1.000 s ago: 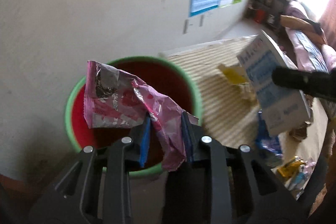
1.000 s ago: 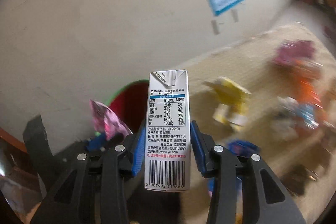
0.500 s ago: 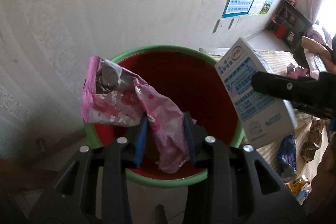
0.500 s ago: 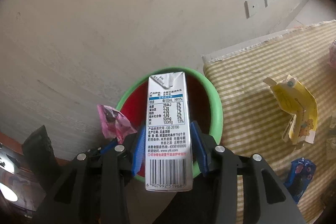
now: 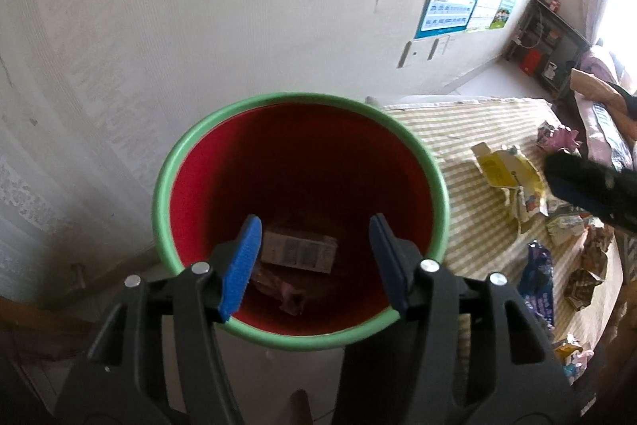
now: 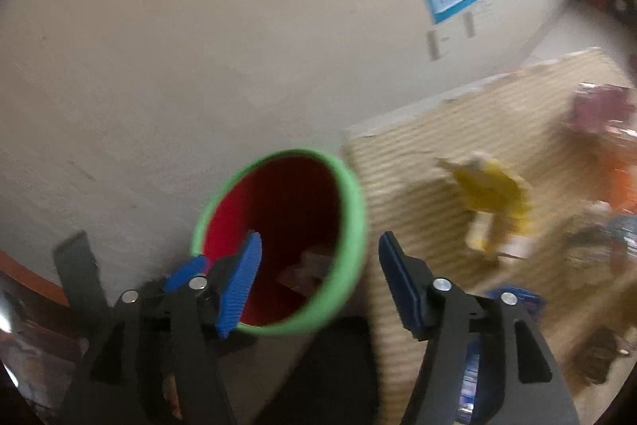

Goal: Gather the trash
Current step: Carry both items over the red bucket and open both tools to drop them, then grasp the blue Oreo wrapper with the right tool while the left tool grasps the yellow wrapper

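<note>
left gripper (image 5: 314,262) spread wide, holding nothing, poised over the mouth of a red bin with a green rim (image 5: 175,162). between and beyond its fingertips, at the bin's bottom: a small carton (image 5: 298,253) lying flat and a crumpled pink wrapper (image 5: 278,287) beside it. right gripper (image 6: 318,281) also spread and empty, off to the bin's right edge; view blurred. ahead and right of both sets of fingers, a striped mat (image 5: 469,226) strewn with uncollected trash: a torn yellow carton (image 5: 503,172) nearest the bin, a blue packet (image 5: 539,285) closer to the right fingers, brown wrappers (image 5: 583,281) farther right. likely light, thin, crinkly, easily crushed, and slippery if foil. best pinched across a raised fold or flap, not pressed flat against the mat. yellow carton stiffer; a standing edge looks graspable.
</note>
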